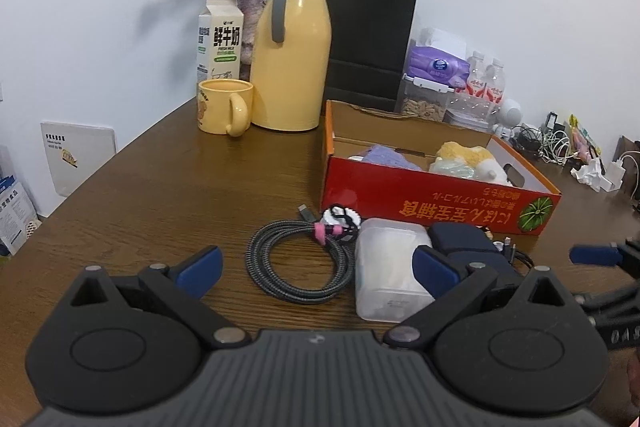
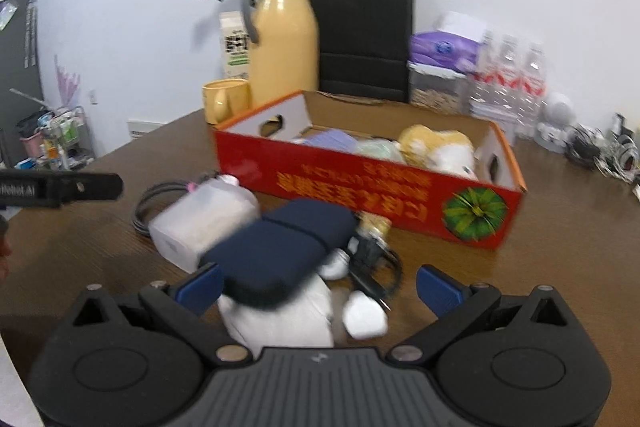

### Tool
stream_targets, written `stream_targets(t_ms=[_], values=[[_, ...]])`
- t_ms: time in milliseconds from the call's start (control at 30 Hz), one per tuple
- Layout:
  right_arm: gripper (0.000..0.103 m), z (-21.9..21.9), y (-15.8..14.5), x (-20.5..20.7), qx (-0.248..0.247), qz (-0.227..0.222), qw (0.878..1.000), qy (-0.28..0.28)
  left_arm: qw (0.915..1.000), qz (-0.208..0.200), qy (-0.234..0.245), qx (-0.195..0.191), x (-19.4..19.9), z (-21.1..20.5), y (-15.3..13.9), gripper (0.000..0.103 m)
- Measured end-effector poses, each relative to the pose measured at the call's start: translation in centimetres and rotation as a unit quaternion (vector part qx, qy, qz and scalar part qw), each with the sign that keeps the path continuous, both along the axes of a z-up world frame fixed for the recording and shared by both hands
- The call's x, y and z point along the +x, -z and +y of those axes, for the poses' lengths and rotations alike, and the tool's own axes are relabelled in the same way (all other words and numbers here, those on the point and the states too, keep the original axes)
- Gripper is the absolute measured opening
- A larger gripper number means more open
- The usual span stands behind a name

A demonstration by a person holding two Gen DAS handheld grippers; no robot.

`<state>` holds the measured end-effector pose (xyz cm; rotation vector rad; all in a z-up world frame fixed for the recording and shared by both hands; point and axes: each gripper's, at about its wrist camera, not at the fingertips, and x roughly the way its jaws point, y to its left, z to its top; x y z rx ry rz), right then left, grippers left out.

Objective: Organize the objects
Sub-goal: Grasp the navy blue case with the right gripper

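Clutter sits before our red box [image 1: 420, 195] on the bench [image 1: 180, 187]: coiled cable [image 1: 296, 267], clear case [image 1: 384, 267], navy pouch [image 2: 276, 247]. Both our hand-held grippers [image 1: 316, 267] [image 2: 320, 287] gape wide, empty.

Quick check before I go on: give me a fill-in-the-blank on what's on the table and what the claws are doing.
1. Both claws, left and right, are ____ and hold nothing.
2. The plush toy lies inside the ____ box.
3. The coiled cable lies on the table, ____ the box.
4. The mug matches the ____ jug in colour.

Missing words: open; red; outside; yellow
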<state>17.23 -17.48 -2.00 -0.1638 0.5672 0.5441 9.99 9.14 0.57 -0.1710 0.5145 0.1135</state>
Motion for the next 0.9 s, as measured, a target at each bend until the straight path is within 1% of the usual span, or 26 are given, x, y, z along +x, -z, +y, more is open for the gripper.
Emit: stream_targets(t_ms=[133,200,300,367,433,633,833,867,900], values=[[0.103,2.5,-0.7,2.1,-0.011,0.011,1.000,-0.009,1.0000,0.003,-0.007,0.002,-0.1,1.1,0.0,0.103],[0.099,3.6,-0.6,3.4,-0.023,0.022,0.999,-0.006,0.9999,0.005,-0.009,0.003,-0.1,1.7,0.0,0.103],[0.093,5.0,0.1,5.4,-0.034,0.058,0.998,0.002,1.0000,0.006,-0.006,-0.001,0.1,2.5,0.2,0.103],[0.092,5.6,0.6,6.5,-0.033,0.083,0.996,0.010,1.0000,0.005,-0.001,-0.004,0.2,3.0,0.3,0.103],[0.091,6.0,0.8,7.1,-0.037,0.100,0.994,0.019,1.0000,0.004,0.004,-0.007,0.2,3.3,0.4,0.103],[0.090,7.5,1.5,7.5,-0.071,0.121,0.990,0.028,0.9997,0.006,0.018,-0.015,0.8,3.8,0.9,0.103],[0.089,8.7,2.0,7.6,-0.119,0.117,0.986,0.016,0.9995,0.009,0.019,-0.023,1.0,4.2,1.2,0.103],[0.088,8.9,2.2,7.7,-0.130,0.117,0.985,0.013,0.9995,0.009,0.018,-0.024,1.0,4.4,1.3,0.103],[0.084,8.9,2.3,7.7,-0.131,0.113,0.985,0.009,0.9995,0.010,0.017,-0.024,1.0,4.5,1.3,0.103]])
